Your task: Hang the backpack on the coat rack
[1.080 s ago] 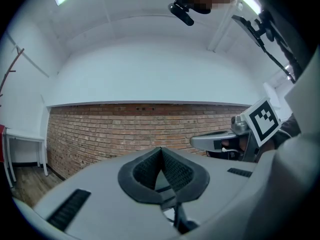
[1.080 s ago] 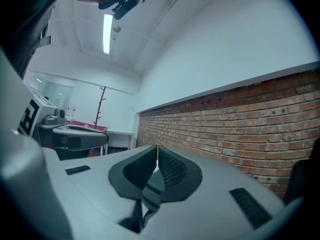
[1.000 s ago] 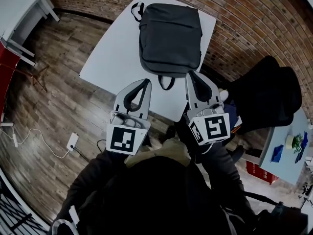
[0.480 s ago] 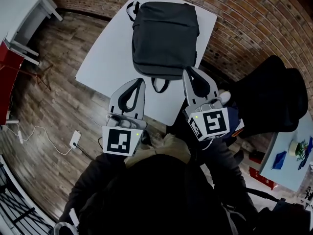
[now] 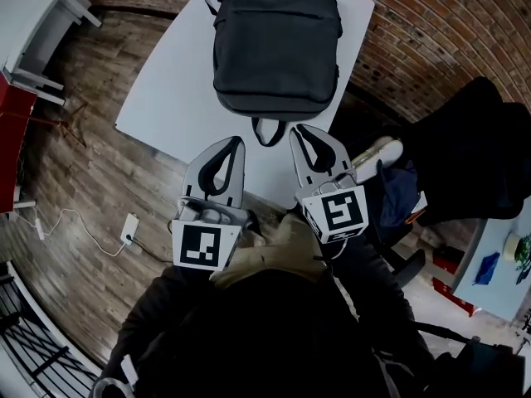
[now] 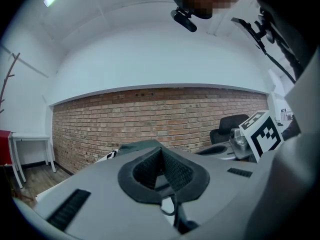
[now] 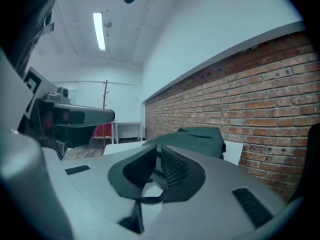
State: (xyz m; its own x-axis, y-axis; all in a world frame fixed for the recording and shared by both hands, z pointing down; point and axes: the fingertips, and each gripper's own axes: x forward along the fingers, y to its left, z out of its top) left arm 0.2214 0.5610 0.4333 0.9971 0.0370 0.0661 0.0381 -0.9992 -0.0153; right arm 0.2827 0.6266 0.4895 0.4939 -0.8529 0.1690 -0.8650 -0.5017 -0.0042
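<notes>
Backpack handle (image 5: 267, 132) closer to right hand-held gripper (image 5: 298, 131) than before

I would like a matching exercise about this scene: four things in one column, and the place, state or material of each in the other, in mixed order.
Things:
1. backpack
2. left claw
3. white cable
4. wall

Descriptions:
a. shut, holding nothing
b. on the wooden floor
c. built of brick
d. lying on the white table

Pairs: 1-d, 2-a, 3-b, 4-c
</notes>
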